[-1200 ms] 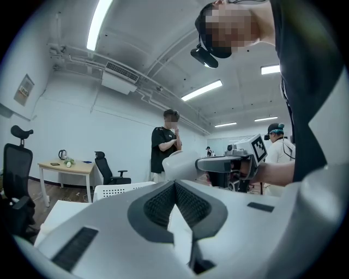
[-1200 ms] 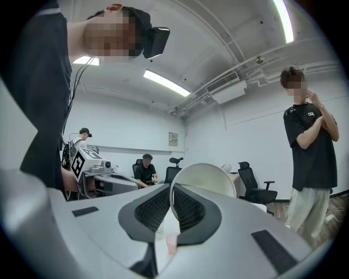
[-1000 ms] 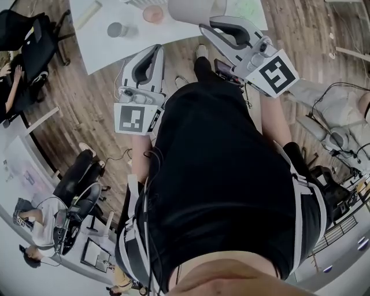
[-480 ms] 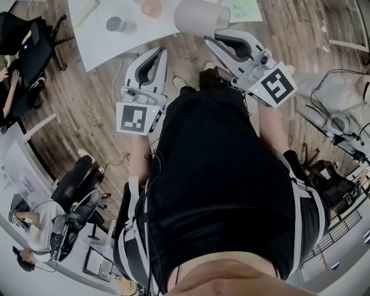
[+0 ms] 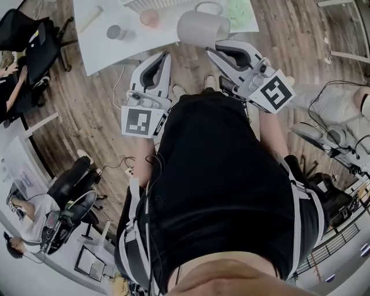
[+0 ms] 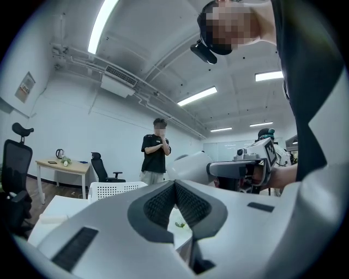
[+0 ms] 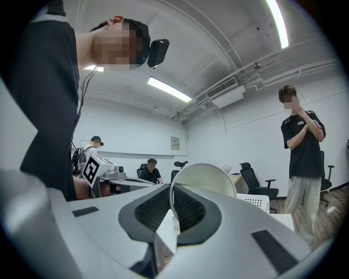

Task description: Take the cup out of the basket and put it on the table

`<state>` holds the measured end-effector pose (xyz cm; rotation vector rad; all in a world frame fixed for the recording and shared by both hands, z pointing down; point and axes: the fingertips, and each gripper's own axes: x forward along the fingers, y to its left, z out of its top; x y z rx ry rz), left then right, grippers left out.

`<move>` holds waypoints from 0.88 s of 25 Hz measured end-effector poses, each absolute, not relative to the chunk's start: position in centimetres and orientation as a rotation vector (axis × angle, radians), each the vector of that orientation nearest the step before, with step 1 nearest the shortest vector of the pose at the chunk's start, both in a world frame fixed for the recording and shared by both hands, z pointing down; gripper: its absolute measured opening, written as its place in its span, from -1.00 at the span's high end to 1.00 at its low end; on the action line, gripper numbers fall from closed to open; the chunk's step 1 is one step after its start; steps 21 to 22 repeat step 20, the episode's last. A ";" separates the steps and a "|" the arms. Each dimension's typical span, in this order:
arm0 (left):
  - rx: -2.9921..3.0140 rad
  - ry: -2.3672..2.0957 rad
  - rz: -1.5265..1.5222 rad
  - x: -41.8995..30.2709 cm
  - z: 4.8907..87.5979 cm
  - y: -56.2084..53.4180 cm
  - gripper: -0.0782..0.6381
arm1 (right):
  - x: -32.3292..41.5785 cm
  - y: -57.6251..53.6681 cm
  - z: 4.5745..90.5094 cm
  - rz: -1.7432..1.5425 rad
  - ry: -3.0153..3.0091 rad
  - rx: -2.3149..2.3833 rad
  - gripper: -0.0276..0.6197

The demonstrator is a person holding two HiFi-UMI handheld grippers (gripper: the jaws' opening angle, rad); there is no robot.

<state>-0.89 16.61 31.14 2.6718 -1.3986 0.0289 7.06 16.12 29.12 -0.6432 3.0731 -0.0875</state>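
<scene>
Entry, one moment at the table.

1. Right gripper [image 7: 170, 202]: I am pinching the rim of the cup [image 7: 210, 180] with its fingers [image 7: 188, 211], one inside the mouth and one outside. I am holding the pale cup tipped on its side, mouth toward me. In the head view it is hanging over the near edge of the white table [image 5: 110, 49], with its handle on the far side.

2. Left gripper [image 6: 174, 202]: I am keeping its fingers [image 6: 158, 206] pressed together with nothing between them. I am holding it beside the right gripper, short of the table edge.

3. Basket [image 6: 112, 189]: white and perforated, it is sitting on the table beyond my left gripper, apart from the cup.

4. Also lying on the table: a small pink bowl [image 5: 150, 17] and a grey round thing [image 5: 114, 31].

5. Room: a person in a black shirt [image 7: 301, 147] is standing past the table, and an office chair [image 6: 103, 169] is standing by the wall.
</scene>
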 end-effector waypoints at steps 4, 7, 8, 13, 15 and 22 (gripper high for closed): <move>2.663 -1.415 0.038 0.4 31.4 16.4 0.72 | 7.9 15.9 29.6 -0.086 3.071 -0.602 0.81; 2.659 -1.423 0.034 0.8 31.2 16.4 0.72 | 8.1 15.7 29.4 -0.107 3.063 -0.601 0.81; 2.660 -1.425 0.035 0.9 31.1 16.4 0.72 | 8.1 15.6 29.3 -0.111 3.059 -0.601 0.81; 2.662 -1.436 0.042 1.2 30.9 16.5 0.72 | 8.4 15.9 29.0 -0.106 3.048 -0.583 0.81; 2.661 -1.435 0.045 1.2 31.0 16.4 0.72 | 8.4 15.8 29.3 -0.114 3.051 -0.585 0.81; 2.677 -1.435 0.036 0.9 31.2 15.6 0.72 | 8.3 15.0 29.9 -0.114 3.051 -0.593 0.81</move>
